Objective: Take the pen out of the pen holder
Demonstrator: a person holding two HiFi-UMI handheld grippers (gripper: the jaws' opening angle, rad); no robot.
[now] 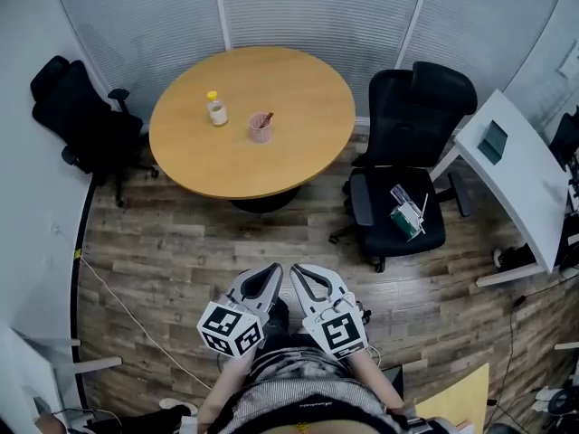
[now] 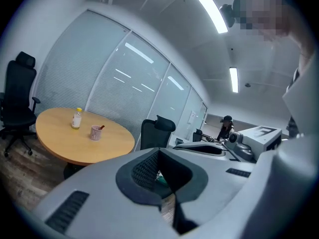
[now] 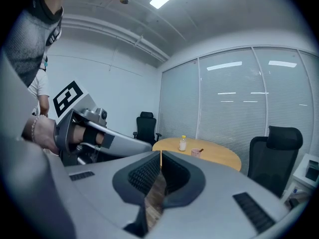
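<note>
Hanging close to the person's body, the left gripper and right gripper sit side by side above the wood floor, well apart from the table. In the left gripper view the jaws are together, tips touching, with nothing between them. The right gripper view shows the same: its jaws meet at the tips and grip nothing. Each gripper carries a cube printed with black-and-white square markers, which are patterns and not words.

The holder, a small pink cup, stands upright near the middle of the round table. The pen is in it, leaning, with its dark reddish end above the rim. Just beside the holder stands a bottle with a yellow cap; its label is too small to read. Both gripper views show holder and bottle far off on the tabletop.

A black chair stands to the right of the table with a green item on its seat.
</note>
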